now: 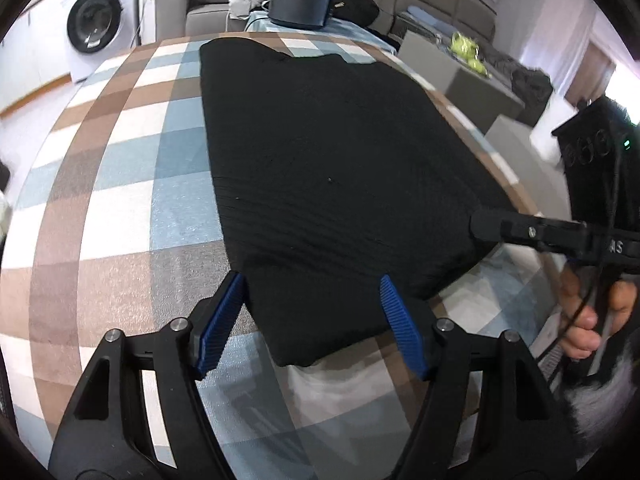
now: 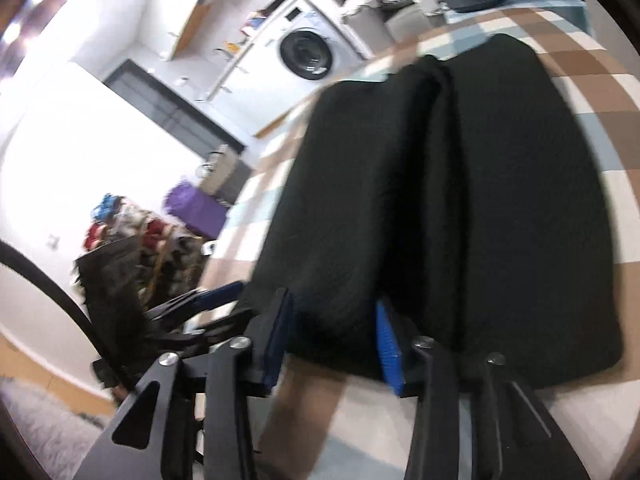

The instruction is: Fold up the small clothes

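The black garment lies flat on the checked tablecloth, already folded into a thick, matte, finely ribbed slab; I judge it soft, light and floppy, best pinched at a near corner through all layers. My left gripper stands wide at its near edge, holding nothing. My right gripper is partly open astride the edge, its pads not pressing.
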### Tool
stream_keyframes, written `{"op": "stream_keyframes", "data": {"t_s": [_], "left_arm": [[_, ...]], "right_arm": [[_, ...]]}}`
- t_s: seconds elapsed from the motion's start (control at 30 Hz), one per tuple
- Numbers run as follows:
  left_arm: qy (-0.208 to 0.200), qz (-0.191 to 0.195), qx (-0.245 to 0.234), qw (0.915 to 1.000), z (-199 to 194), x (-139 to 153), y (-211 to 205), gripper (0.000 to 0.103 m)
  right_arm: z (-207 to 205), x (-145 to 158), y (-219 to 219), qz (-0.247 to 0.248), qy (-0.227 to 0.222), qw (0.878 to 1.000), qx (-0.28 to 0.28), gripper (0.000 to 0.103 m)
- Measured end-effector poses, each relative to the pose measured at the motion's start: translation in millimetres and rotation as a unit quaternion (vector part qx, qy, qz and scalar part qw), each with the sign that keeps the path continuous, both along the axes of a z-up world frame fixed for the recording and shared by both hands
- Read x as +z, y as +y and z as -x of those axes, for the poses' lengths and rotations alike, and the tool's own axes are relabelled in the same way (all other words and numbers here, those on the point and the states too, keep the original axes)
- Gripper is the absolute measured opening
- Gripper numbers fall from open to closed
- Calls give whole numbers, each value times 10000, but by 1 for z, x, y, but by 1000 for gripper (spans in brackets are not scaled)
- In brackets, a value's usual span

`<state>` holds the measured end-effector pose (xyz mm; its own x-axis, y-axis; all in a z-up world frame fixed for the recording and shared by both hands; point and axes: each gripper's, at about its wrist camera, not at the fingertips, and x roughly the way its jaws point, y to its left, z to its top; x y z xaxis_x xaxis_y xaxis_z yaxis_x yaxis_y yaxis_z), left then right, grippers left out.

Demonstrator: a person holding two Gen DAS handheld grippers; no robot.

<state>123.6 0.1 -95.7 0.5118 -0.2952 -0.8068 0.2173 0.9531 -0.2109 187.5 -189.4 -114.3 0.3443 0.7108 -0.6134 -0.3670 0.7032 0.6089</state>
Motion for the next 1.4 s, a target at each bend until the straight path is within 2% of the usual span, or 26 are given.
{"op": "stream_keyframes", "data": {"t_s": [0.1,0.2,0.23,0.27,0.37,0.5,0.6,0.67,0.73,0.8,0.83,0.87,0.9,1.0,1.13,1.2,1.3,1.33,1.37,1.4], "left_arm": [[23,-46,-80,10000,1,-3,1,68],[129,-14,-59,9999,1,-7,7,68],[172,20,-27,9998,0,-8,11,69],[206,46,-5,9998,0,-10,13,69],[242,69,64,9997,0,-12,18,69],[229,118,91,9996,1,-12,22,70],[219,105,102,9997,2,-11,23,70],[208,157,87,9996,2,-10,23,69],[192,175,67,9996,1,-9,21,70],[186,160,68,9997,-1,-8,19,70],[184,158,77,9997,-1,-8,19,70],[177,170,86,9997,-1,-7,19,70],[167,183,87,9997,-1,-7,19,69],[135,232,128,9996,0,-6,24,70],[247,271,190,9991,-2,-11,27,70],[224,312,206,9991,-3,-9,29,69],[157,494,345,9981,-8,-6,34,69],[174,573,415,9973,-13,-6,37,69],[202,624,520,9965,-18,-6,39,69],[217,655,598,9958,-22,-7,41,69]], "right_arm": [[1,-5,5,430,-82,9989,155,42],[4,-2,4,896,-293,9952,265,21],[4,-2,3,963,-287,9945,284,12],[7,-1,-2,995,-309,9941,309,7],[6,6,-4,930,-451,9941,342,6],[8,-1,-17,893,-269,9954,222,6],[4,-7,-15,635,-62,9979,128,9],[5,-5,-19,208,3,9998,54,23],[4,-6,-19,-74,-14,10000,-57,30],[1,-9,-14,34,-27,9998,-211,30],[-1,-10,-11,69,-29,9995,-297,23],[-3,-10,-9,72,-1,9995,-316,10],[-3,-9,-8,106,-20,9995,-297,7],[7,6,-14,94,-404,9986,-314,5],[3,-7,-17,688,-62,9971,-327,5],[4,-5,-19,624,-21,9975,-325,7],[7,5,-31,564,-220,9967,-544,22],[6,7,-37,610,-271,9952,-714,32],[6,9,-45,660,-296,9934,-891,38],[6,10,-52,675,-294,9917,-1051,38]]}}
